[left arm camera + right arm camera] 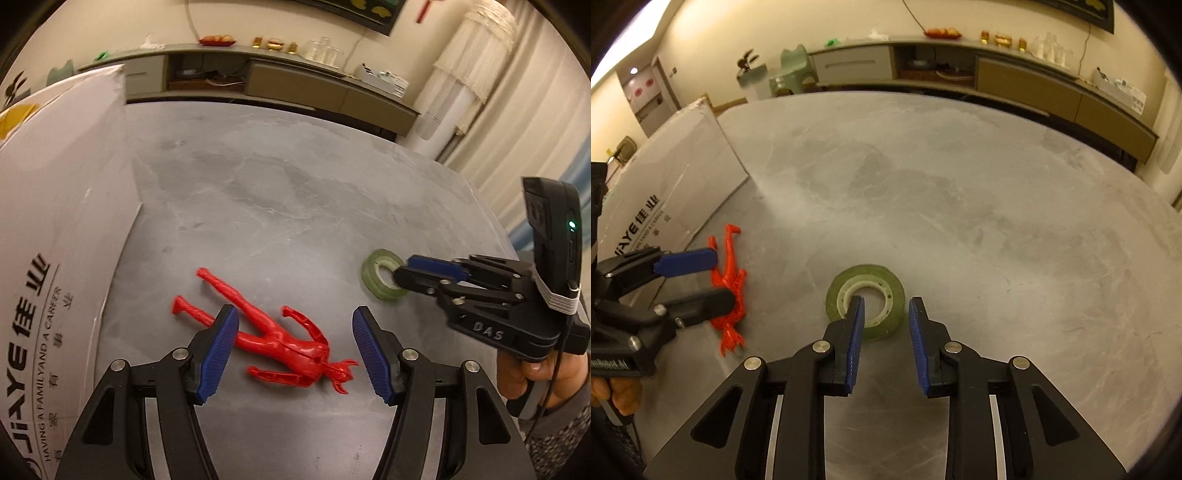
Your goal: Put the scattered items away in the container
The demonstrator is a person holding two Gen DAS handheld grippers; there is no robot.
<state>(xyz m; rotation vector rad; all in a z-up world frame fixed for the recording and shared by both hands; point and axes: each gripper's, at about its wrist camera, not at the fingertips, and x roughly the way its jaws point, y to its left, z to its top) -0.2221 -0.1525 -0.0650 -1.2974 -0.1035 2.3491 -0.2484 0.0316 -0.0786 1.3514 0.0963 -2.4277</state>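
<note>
Figure (275, 338): red plastic, lying flat on the grey tabletop (295, 192), legs pointing toward the box (55, 229), horned head pointing away from it. It is sitting near the box's base, not touching it. In the right wrist view the figure (729, 284) is showing partly behind the left claw's fingers.

Tape (866, 301): a green roll with a white core, lying flat on the tabletop (960, 184), well to the right of the figure. In the left wrist view the tape (380, 275) is lying just past the right claw's tips.

Left claw (295, 350): released, jaws standing wide, one blue pad on each side of the figure's torso and head. Whether the pads are touching the figure cannot be told. In the right wrist view this claw (714, 280) is reaching in from the left edge over the figure.

Right claw (886, 325): released, jaws parted. Its left finger is lining up with the core hole and its right finger is sitting outside the roll's right rim, so the near wall of the roll is lying between them; contact cannot be told. In the left wrist view this claw (402, 271) is coming in from the right, held by a hand (535, 380) in a speckled sleeve.

Box: white cardboard with printed lettering on its side, standing on the tabletop's left; its inside is not showing.
</note>
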